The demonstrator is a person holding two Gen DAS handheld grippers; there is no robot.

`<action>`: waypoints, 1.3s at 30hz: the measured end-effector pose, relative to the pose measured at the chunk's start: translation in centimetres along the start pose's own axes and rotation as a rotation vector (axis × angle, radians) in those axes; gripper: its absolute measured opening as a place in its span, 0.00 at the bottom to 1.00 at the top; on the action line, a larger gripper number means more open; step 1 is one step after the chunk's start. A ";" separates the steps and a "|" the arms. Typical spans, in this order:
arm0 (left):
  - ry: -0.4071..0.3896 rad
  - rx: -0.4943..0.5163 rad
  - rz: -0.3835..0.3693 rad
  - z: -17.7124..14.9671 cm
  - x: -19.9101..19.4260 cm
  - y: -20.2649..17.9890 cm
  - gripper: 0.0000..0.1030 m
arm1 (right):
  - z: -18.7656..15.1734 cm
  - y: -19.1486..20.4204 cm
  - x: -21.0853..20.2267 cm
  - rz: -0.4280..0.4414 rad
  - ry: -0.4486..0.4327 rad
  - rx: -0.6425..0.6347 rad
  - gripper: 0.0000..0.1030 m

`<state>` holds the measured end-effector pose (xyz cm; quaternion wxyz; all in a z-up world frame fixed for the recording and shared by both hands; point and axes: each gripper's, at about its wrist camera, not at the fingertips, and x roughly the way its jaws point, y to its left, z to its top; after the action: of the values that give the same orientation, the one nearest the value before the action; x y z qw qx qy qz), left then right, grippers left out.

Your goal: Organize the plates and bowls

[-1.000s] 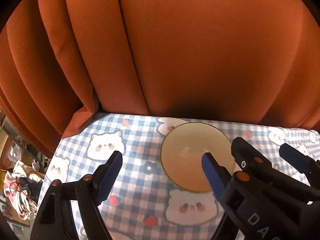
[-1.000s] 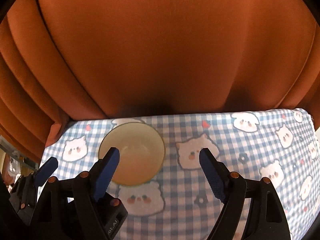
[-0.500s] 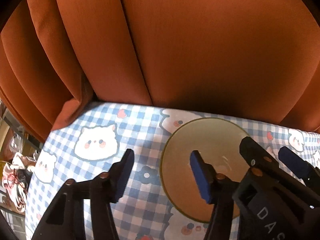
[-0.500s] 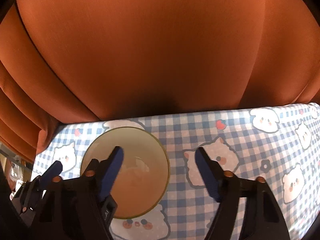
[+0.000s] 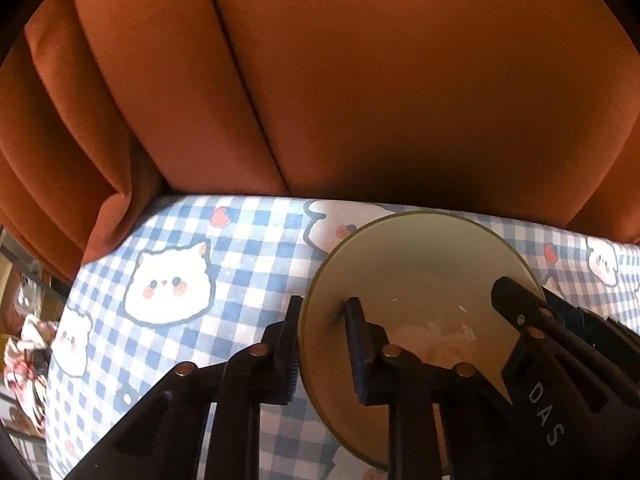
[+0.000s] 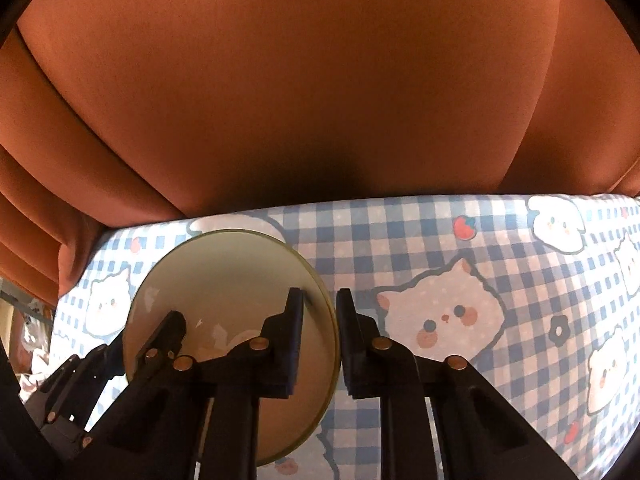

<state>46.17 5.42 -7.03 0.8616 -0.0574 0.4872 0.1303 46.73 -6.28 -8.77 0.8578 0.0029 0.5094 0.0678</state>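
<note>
Left gripper (image 5: 322, 346) and right gripper (image 6: 318, 340) both clamped on opposite rims of bowl (image 5: 420, 280) near table's back edge. Glazed, stiff, probably slippery and breakable; rim grip fine, lift level.

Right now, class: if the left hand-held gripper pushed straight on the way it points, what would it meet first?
The bowl itself: the left hand-held gripper is shut on its rim, so it would press the wall toward the checked tablecloth below, probably.

Each black tool (image 5: 322, 344) has blue-padded fingers (image 5: 356, 344), brass rivets and white lettering.
</note>
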 end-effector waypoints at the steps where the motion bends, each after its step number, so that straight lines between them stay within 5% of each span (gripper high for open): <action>1: -0.001 0.004 0.000 0.0 0.0 0.0 0.18 | 0.0 0.0 0.0 0.000 0.000 0.000 0.19; 19: -0.017 0.007 -0.031 -1.3 -4.2 1.1 0.18 | -0.8 0.4 -4.4 -0.023 -0.007 0.022 0.19; 39: -0.086 0.022 -0.120 -7.4 -14.5 5.7 0.18 | -7.4 3.2 -15.8 -0.084 -0.071 0.059 0.19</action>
<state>31.36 6.79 1.66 0.8887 -0.0714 0.4466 0.0755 32.44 -5.50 1.66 0.8770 0.0094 0.4802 0.0165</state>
